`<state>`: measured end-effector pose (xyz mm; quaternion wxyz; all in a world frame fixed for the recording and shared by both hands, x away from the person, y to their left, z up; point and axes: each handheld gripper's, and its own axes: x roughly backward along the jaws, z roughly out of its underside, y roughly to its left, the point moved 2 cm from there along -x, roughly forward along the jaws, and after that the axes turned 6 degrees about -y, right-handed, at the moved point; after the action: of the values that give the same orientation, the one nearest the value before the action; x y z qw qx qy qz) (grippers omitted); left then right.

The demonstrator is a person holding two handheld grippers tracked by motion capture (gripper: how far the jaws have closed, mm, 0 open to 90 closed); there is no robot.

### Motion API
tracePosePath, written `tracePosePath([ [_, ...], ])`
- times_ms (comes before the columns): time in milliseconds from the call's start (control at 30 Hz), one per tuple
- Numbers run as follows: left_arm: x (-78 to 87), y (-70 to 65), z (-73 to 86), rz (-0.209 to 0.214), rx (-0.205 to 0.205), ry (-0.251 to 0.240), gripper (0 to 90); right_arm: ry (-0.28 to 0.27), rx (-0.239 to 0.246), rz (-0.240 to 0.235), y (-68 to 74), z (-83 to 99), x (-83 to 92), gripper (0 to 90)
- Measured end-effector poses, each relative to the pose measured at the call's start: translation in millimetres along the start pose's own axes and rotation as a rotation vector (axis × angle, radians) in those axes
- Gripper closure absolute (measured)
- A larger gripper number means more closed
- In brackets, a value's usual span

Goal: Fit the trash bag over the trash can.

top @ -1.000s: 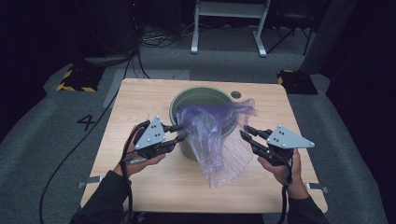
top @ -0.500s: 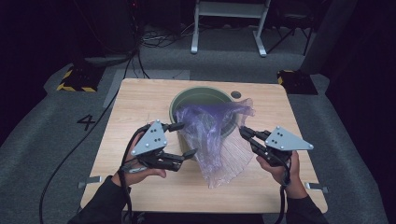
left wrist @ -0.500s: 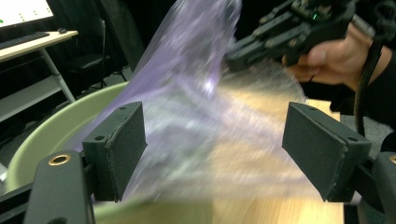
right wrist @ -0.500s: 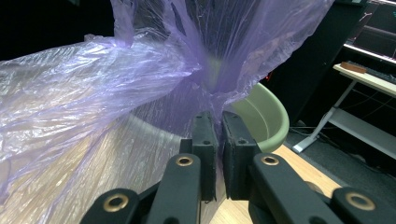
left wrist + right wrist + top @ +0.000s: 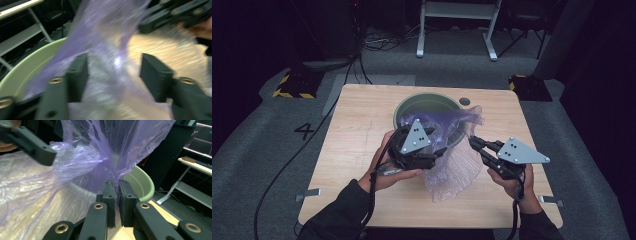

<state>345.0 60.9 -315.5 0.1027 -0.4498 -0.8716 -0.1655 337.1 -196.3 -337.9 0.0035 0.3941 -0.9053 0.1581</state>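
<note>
The right gripper (image 5: 473,141) points level, its jaws pinched on the bag (image 5: 452,167). The left gripper (image 5: 113,72) has just been closing; its jaws stand half open with bag film between them, not pressed.

A wooden table (image 5: 352,150) stood on grey carpet (image 5: 272,165) marked "4" (image 5: 305,131). Behind it were a white frame (image 5: 457,25), floor cables (image 5: 377,42) and two yellow-black striped blocks (image 5: 292,86).

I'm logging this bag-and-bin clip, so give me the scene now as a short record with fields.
work: lining the round green bin with the thin purple plastic bag
left claw: jaws just closing, apart, film between them, not pinched
right claw: shut on the bag's edge
bag: partly over the bin's rim, rest hanging onto the wooden table
</note>
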Motion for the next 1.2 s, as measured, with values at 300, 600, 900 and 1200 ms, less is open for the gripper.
tracePosePath([
  [300,27.3,26.0,16.7,-0.05,0.001,-0.006,64.1,0.005,-0.028,0.026,-7.8,8.9,-3.0,84.3],
  [600,46.3,40.5,37.6,-0.043,0.001,-0.012,82.9,0.016,-0.028,0.03,-10.0,13.1,-10.4,84.1],
  [900,59.5,59.9,50.5,-0.095,0.017,-0.012,88.6,0.042,-0.04,0.044,-16.7,19.9,-12.7,84.1],
  [1200,55.4,81.2,66.8,-0.131,0.048,-0.001,88.6,0.081,-0.063,0.074,-28.7,30.6,-16.2,83.0],
])
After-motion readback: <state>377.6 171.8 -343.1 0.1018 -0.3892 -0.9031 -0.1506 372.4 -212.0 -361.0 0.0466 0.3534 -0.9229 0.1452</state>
